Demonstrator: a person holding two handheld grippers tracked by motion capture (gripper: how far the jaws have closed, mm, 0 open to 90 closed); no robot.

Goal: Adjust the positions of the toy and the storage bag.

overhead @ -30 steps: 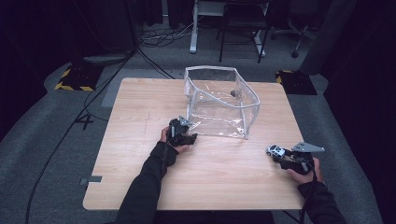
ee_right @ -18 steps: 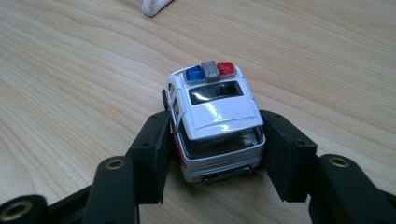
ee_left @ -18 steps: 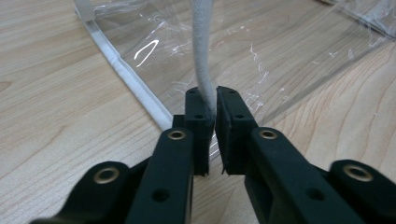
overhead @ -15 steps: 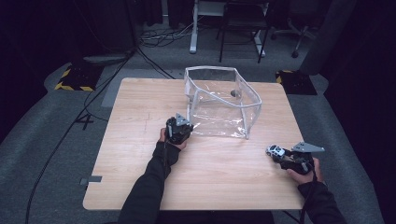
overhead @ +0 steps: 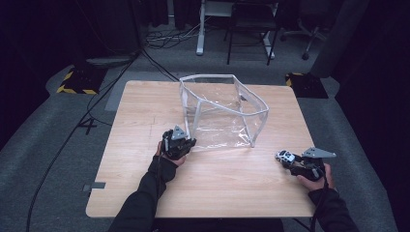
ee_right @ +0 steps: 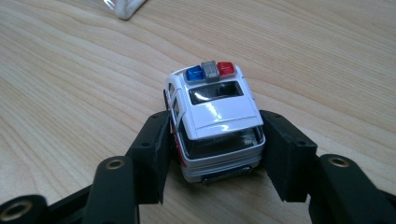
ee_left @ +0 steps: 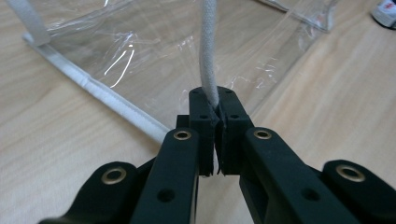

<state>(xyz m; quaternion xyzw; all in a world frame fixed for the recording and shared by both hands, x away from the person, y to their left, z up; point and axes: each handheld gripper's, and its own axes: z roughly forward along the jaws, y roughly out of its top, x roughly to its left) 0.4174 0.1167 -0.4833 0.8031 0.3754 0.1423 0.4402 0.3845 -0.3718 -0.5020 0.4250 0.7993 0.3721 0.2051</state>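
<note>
A clear plastic bag (overhead: pixel 217 130) with white trim stands open on the middle of the wooden table (overhead: pixel 145 193). My left gripper (overhead: pixel 187 142) is at the bag's near left corner. In the left gripper view it (ee_left: pixel 214 105) is shut on the bag's white corded trim (ee_left: pixel 208 56), which rises straight from between the pads. Near the table's right edge my right gripper (overhead: pixel 289 159) is shut on a small white toy police car (overhead: pixel 282 155). In the right gripper view the car (ee_right: pixel 212 112) sits on the wood with a pad pressed against each side (ee_right: pixel 215 135).
A corner of the bag's trim (ee_right: pixel 126 7) lies just beyond the car. Off the table's far side are a chair and desk legs (overhead: pixel 241 29), floor cables (overhead: pixel 159 38) and yellow-black striped pads (overhead: pixel 77 87).
My left hand has drawn back toward the near left, and the bag's near corner has come with it. The right hand and the car have stayed put.
</note>
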